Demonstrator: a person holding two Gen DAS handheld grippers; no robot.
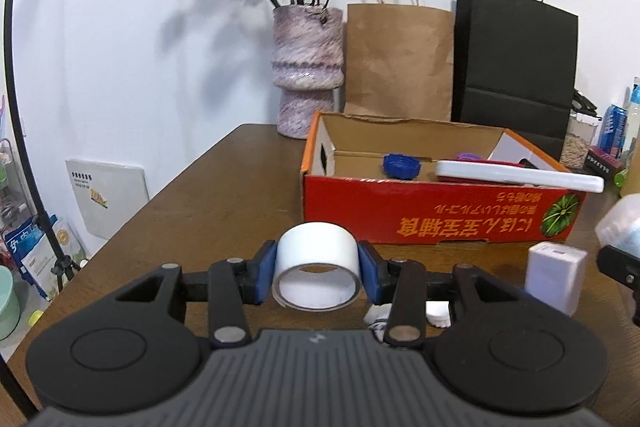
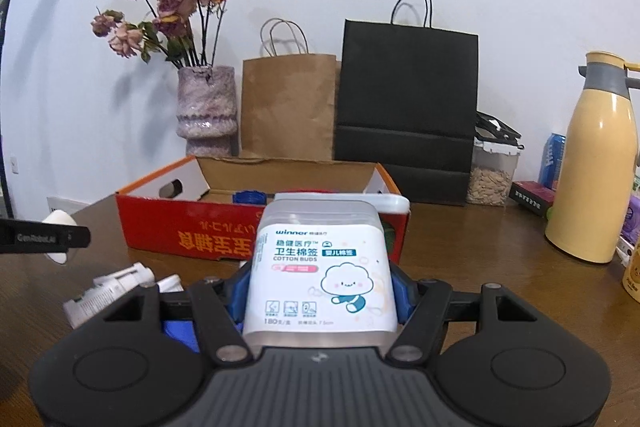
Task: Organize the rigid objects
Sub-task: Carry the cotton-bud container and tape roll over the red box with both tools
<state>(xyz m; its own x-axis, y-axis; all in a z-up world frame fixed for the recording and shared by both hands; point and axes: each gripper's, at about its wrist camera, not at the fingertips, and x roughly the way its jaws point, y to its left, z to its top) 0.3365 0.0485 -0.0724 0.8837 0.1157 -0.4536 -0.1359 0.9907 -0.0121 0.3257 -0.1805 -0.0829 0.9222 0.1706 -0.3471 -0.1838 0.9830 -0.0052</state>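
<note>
Tape roll (image 1: 317, 264), white, sits pinched between the blue pads of the left gripper (image 1: 318, 273), lifted over the table (image 1: 192, 203), probably to go into the red cardboard box (image 1: 432, 215). Further right, the right gripper (image 2: 320, 291) clamps a cotton bud box (image 2: 320, 267). Only the right view shows the yellow thermos (image 2: 592, 163).

Cotton-bud box (image 2: 320, 267) reads "winner", "COTTON BUDS", seemingly "180".
</note>
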